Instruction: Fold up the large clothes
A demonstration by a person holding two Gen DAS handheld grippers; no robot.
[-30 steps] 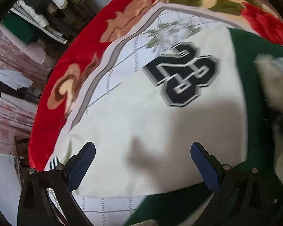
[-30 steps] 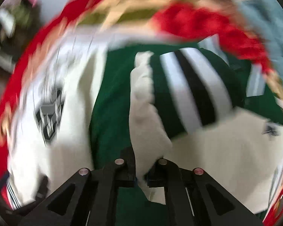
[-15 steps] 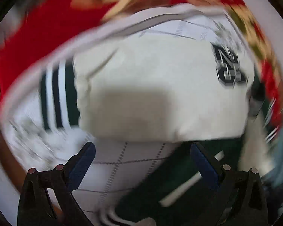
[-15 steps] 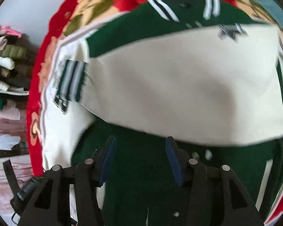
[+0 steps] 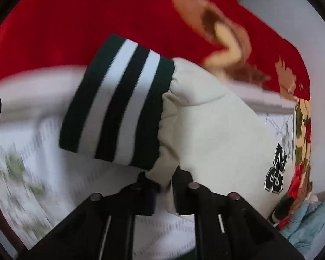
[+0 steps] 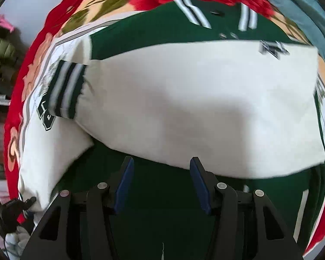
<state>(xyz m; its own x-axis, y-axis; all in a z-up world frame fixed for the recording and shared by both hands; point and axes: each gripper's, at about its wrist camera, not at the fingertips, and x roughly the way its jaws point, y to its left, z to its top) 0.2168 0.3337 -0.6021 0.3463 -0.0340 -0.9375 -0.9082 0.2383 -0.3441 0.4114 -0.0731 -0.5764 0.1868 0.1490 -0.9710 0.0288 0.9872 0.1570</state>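
Left tool (image 5: pixel 164 191) pinching cream sleeve (image 5: pixel 216 134) edge | right tool (image 6: pixel 160 184) agape over jacket (image 6: pixel 162 195)

You have one jacket (image 6: pixel 184 205) in front of you — green body, two cream sleeves (image 6: pixel 205 108), each ending in one striped cuff (image 5: pixel 117 110). One "28" patch (image 5: pixel 275 171) shows. Your two grippers are one clamped left gripper (image 5: pixel 164 188) and one spread right gripper (image 6: pixel 160 182) — over one red floral blanket (image 5: pixel 75 21).
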